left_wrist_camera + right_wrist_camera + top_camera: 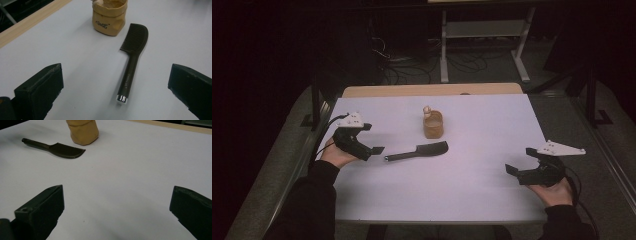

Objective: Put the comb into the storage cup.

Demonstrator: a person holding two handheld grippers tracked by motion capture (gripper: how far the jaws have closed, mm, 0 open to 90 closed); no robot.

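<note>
Lying flat on the white table (492, 165), the comb (418, 151) sits near centre, its handle end toward 9 o'clock and its toothed head toward 3 o'clock; a small tan bag (433, 124) stands just beyond the head, at about 12 o'clock from it, apart from it.

Left: the left gripper (371, 139) hovers just beside the handle end, jaws spread wide and empty. Right: the right gripper (521, 161) waits well apart at about 4 o'clock from the comb, jaws likewise wide and holding nothing.

Handling, as judged: the comb looks light, rigid and smooth, so it may skid or pivot if pinched near one end. Its teeth are thin and probably the weakest part. The straight handle, around its middle, offers the safest purchase, with the jaws closing across its width.

Views compared: the left gripper view resolves the silver cap on the comb's handle end (122, 99), faint lettering on the handle, and print on the bag (109, 15). The right gripper view presents the comb (53, 148) from the opposite side. The high view alone gives both grippers' spacing and the floor cables beyond the table.
</note>
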